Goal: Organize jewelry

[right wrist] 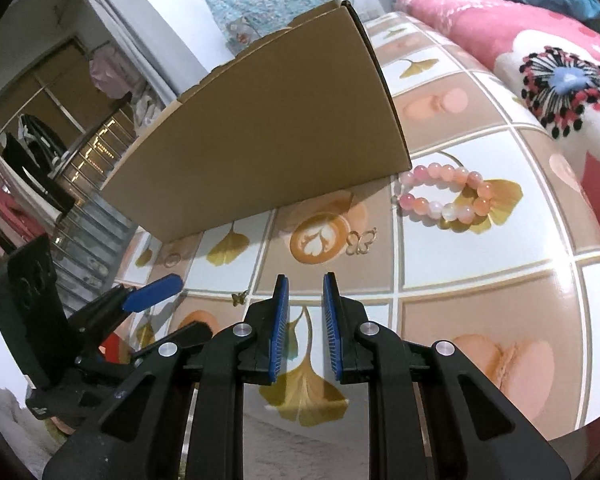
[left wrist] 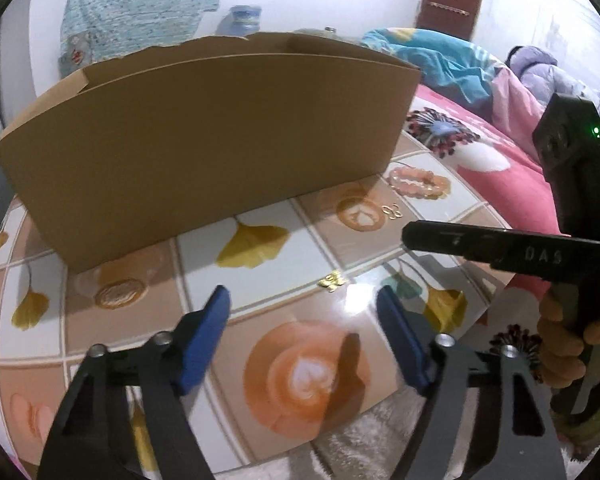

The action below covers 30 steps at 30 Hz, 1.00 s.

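A brown cardboard box stands on the patterned table, also seen in the right wrist view. A small gold butterfly piece lies just ahead of my left gripper, which is open and holds nothing. A pink bead bracelet and a gold butterfly-outline piece lie right of the box. My right gripper hovers short of them, its blue pads a narrow gap apart with nothing between. The small butterfly lies between the two grippers.
The table has a glossy tile print of leaves and coffee cups. A pink floral blanket borders its right side. A hand grips the right gripper's handle at the right edge of the left wrist view. Shelves and clothes stand far left.
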Each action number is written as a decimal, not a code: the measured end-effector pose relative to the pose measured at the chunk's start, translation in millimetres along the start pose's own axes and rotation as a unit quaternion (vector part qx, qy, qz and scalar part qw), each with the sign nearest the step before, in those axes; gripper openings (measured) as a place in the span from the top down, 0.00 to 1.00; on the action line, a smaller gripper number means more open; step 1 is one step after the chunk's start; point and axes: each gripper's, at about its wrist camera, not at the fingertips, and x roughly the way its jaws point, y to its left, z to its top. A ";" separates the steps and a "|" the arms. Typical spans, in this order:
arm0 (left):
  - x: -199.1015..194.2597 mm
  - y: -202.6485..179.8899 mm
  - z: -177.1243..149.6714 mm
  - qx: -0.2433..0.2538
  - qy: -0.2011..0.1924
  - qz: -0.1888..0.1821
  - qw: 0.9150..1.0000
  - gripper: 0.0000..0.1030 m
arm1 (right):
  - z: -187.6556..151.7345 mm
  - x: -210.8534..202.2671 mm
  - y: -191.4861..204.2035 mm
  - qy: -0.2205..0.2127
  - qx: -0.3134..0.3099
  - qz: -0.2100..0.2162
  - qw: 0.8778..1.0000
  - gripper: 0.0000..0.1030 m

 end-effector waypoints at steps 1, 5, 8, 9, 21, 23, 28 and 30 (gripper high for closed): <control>3.0 -3.7 1.5 0.005 0.003 0.001 1.000 0.37 | -0.3 0.5 -0.6 -0.001 0.000 0.000 1.000 0.82; 10.0 -6.5 0.6 0.010 0.017 -0.001 1.000 0.54 | -0.8 1.1 -3.4 -0.002 0.000 0.000 1.000 0.82; 13.9 -11.5 2.0 0.023 0.022 0.008 0.999 0.65 | -1.8 1.9 -5.4 -0.005 -0.001 0.002 1.000 0.82; 14.6 -13.2 2.4 0.028 0.022 0.011 0.999 0.67 | -1.8 1.9 -6.3 -0.006 -0.001 0.003 1.000 0.82; 22.5 -33.0 7.5 0.074 0.024 0.034 0.996 0.79 | -2.7 0.2 -12.4 -0.018 -0.005 0.005 1.000 0.83; 23.2 -34.3 8.1 0.076 0.022 0.036 0.996 0.79 | -3.2 -0.2 -12.2 -0.019 -0.006 0.004 1.000 0.84; 23.3 -39.9 7.1 0.097 0.016 0.040 0.994 0.86 | -3.3 -1.2 -14.2 -0.022 -0.006 0.001 1.000 0.84; 23.3 -42.6 6.0 0.107 0.014 0.044 0.993 0.89 | -3.2 -1.6 -14.1 -0.023 -0.006 0.000 1.000 0.84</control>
